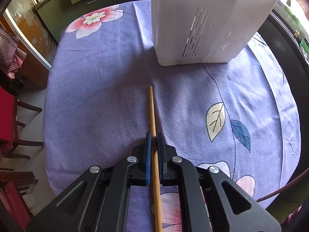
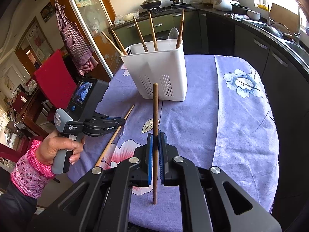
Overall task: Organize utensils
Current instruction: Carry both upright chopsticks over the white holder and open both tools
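Note:
My left gripper (image 1: 154, 137) is shut on a light wooden chopstick (image 1: 152, 112) that points toward the white slotted utensil holder (image 1: 202, 25). In the right wrist view the left gripper (image 2: 120, 120) holds that chopstick (image 2: 114, 138) low over the table's left side. My right gripper (image 2: 155, 137) is shut on a darker brown chopstick (image 2: 155, 106), held above the cloth in front of the holder (image 2: 158, 71). The holder contains several chopsticks (image 2: 153, 31) and a spoon (image 2: 173, 33).
The round table has a purple floral cloth (image 2: 231, 116). Red chairs (image 2: 56, 81) stand at its left. Dark kitchen cabinets (image 2: 260, 44) and a counter with pots run behind and to the right.

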